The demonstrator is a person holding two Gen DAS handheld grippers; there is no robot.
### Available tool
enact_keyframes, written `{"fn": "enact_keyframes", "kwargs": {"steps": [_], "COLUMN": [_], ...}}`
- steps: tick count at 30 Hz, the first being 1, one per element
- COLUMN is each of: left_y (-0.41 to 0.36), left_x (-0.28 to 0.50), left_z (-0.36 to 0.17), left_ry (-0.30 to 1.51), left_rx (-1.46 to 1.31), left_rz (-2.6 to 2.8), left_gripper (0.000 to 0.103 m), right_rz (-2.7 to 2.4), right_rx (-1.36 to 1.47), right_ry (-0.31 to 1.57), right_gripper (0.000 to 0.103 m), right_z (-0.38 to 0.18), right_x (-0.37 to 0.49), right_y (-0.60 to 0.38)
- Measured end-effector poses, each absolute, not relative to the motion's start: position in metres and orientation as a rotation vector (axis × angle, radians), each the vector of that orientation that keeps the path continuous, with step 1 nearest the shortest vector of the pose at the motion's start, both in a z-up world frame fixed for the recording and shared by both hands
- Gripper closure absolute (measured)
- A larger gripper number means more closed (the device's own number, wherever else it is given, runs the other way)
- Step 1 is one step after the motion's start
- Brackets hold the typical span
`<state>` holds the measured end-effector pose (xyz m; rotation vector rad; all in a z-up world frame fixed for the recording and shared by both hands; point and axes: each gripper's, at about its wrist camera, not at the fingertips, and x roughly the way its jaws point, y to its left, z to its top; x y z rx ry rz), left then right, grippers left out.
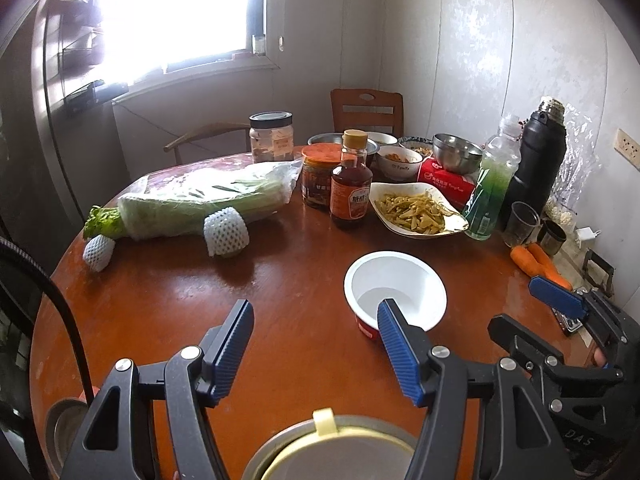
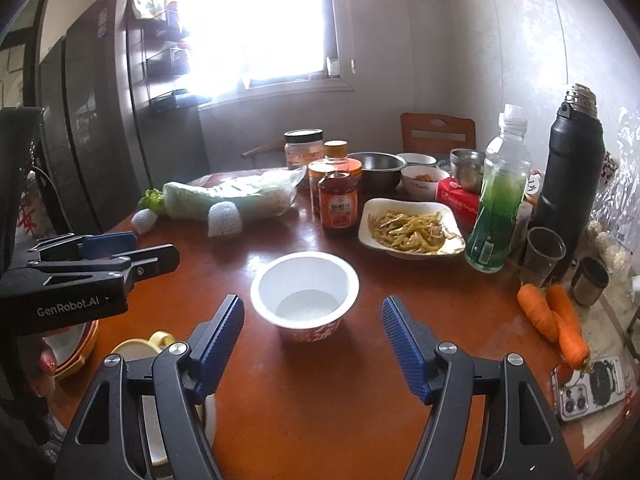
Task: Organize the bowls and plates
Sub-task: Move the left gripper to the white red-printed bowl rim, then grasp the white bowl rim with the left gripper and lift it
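**Both grippers held wide above the table, white paper bowl unheld**

A round brown wooden table (image 1: 304, 280) is seen from both wrist cameras. Near its middle an empty white paper bowl (image 2: 305, 292) with a red printed outside is stood upright. The left gripper (image 1: 316, 344) is held above the table with its blue pads spread wide and nothing between them; in its own view the bowl lies just beyond its right finger. The right gripper (image 2: 313, 344) is also spread wide, its jaws opening, and the bowl is seen ahead of the gap between its fingers, not touched by either pad.

Behind the bowl a white plate of yellow-green vegetable strips (image 2: 412, 226) is set. To its left a brown sauce bottle (image 2: 338, 200) with an orange label is stood, and a red-lidded jar (image 1: 320, 176) is just beside it. Farther back, steel bowls (image 1: 457, 153) and a small white bowl of food (image 1: 398, 163) are grouped around a red tissue pack (image 1: 444, 182). A wrapped celery bunch (image 1: 192, 208) is laid along the left side. A green drink bottle (image 2: 500, 196), a black flask (image 2: 568, 176) and two carrots (image 2: 554, 320) are placed at the right. At the near edge a yellow-rimmed container (image 1: 332, 452) is partly hidden under the left gripper.
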<state>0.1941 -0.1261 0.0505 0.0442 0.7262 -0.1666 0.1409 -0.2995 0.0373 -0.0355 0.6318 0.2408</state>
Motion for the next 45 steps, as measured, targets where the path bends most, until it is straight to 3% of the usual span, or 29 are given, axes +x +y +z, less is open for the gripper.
{"fn": "enact_keyframes", "kwargs": {"steps": [23,45], "left_y": [-0.155,-0.165], "left_x": [0.269,0.293], "left_z": [0.012,-0.015], "left_ry": [0.887,1.013], "left_rx": [0.080,0.048], "left_rz": [-0.192,-0.228], "left_gripper": [0.039,0.039], "right_rz": [0.245,0.303], "right_rx": [0.009,0.022], "right_ry": [0.760,0.856], "right_gripper": [0.030,0.030], "right_z": [0.000,-0.031], "right_x": [0.211,0.236], "right_y": [-0.317,-0.310]}}
